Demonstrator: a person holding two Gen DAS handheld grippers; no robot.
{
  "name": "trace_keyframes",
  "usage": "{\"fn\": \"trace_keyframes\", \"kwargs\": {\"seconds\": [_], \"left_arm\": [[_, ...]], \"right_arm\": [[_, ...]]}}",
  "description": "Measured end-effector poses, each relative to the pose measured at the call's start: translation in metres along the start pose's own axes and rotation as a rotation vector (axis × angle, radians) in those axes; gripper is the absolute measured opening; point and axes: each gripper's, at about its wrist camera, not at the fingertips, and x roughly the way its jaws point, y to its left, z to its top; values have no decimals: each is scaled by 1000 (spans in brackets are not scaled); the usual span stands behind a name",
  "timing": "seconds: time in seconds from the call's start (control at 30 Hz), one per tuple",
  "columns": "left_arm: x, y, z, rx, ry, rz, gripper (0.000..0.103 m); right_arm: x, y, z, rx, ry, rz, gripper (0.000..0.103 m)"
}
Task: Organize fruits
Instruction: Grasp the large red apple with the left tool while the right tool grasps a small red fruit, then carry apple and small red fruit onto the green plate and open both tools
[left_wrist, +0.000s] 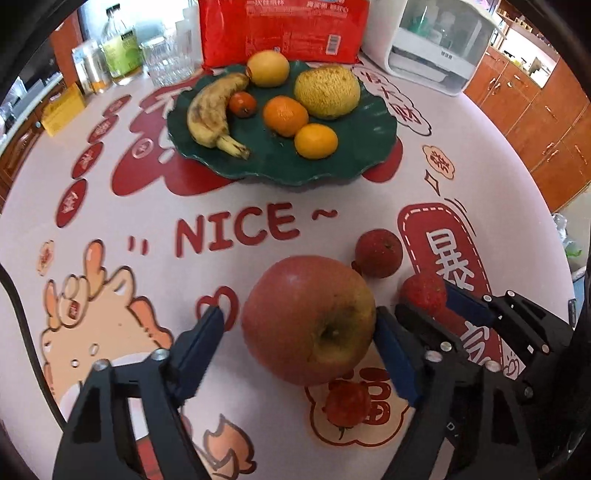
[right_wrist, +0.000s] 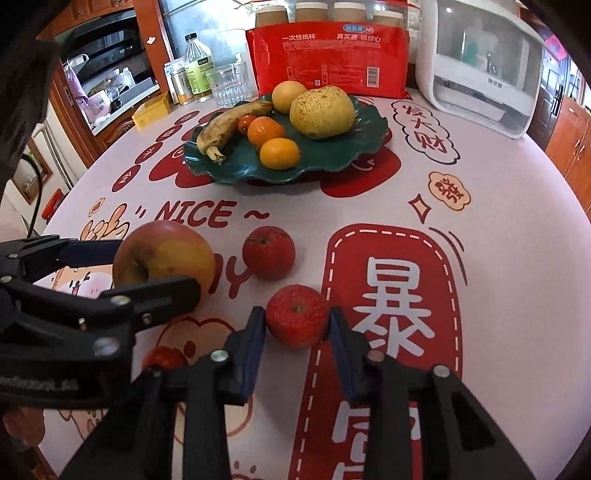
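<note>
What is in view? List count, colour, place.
big blotchy apple: 1, red and yellow, between left jaws
small red apple: 1, red, pinched in right jaws
other small red apple: 1, red, beyond it
tiny red fruit: 1, red, nearest table edge
wavy green plate: 1, dark green, table middle
spotted yellow banana, rough yellow pear, smooth yellow fruit, small red fruit: 1 each, on plate
round oranges: 2, orange, on plate
red plastic packet: 1, red, behind plate
white appliance: 1, white, far right
left gripper, right gripper: 2, black, foreground

Both grippers angled down, side by side

Left gripper (left_wrist: 299, 325) jaws partly spread; right gripper (right_wrist: 297, 321), at its 3 o'clock, jaws drawn narrow.
</note>
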Motion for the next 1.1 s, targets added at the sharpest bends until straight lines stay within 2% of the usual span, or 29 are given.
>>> {"fn": "trace_keyframes", "kwargs": {"seconds": [0.07,0.43,0.6,0.87,1.1], "left_arm": [[5,0,-1,-8,17,-21,68],[4,1,-5,-26,5,-19,67],[-8,7,-10,-39,-7,-7,67],[-63,13,-7,-43,-84,12,67],[-120,19,16,-38,-168,37,67]], "right_arm": [[0,0,0,-2,-1,-2,35],[-5,0,-1,13,0,18,34],[-12,4,-1,6,-5,26,34],[-41,7,6,-7,-38,42,34],[-86,7,43,-21,-101,63,34]]}}
